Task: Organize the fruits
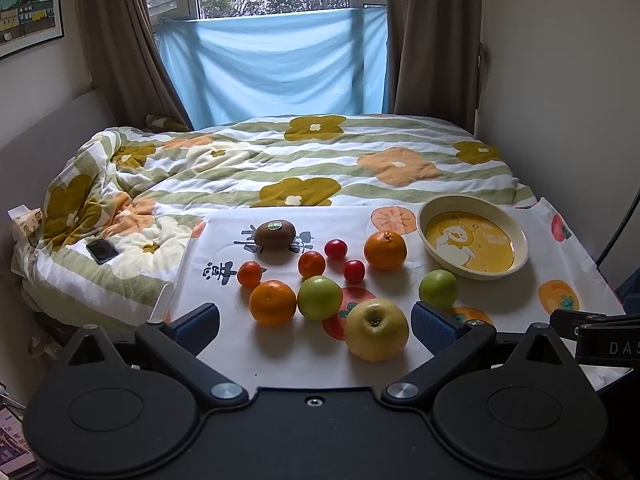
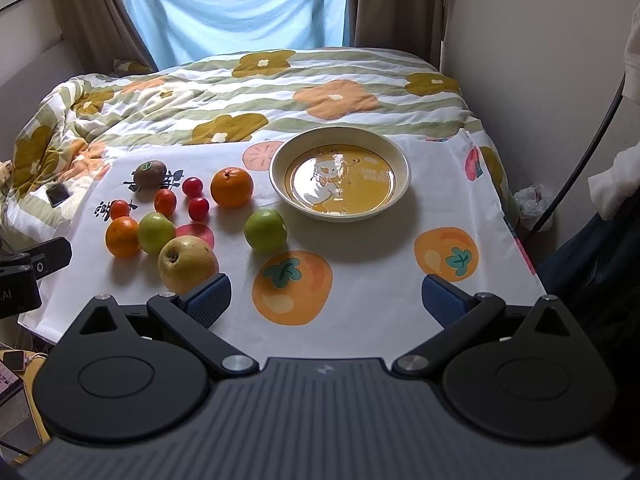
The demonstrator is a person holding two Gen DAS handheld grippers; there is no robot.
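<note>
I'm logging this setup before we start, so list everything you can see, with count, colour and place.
Bowl: one, cream and yellow, far right of cloth, empty.
Oranges: two, orange, one by bowl, one near left.
Tangerines: two, orange, middle left.
Tomatoes: two, red, centre.
Green apples: two, one centre, one left.
Yellow apple: one, nearest.
Kiwi: one, brown, far left.
Phone: one, black, on quilt.
Left gripper: open.
Right gripper: open.

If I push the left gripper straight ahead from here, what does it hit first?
Probably the large yellow-green apple, which sits just ahead of the open left gripper, slightly right of centre between the jaws. The big orange and round green apple lie just behind; depth is uncertain.
</note>
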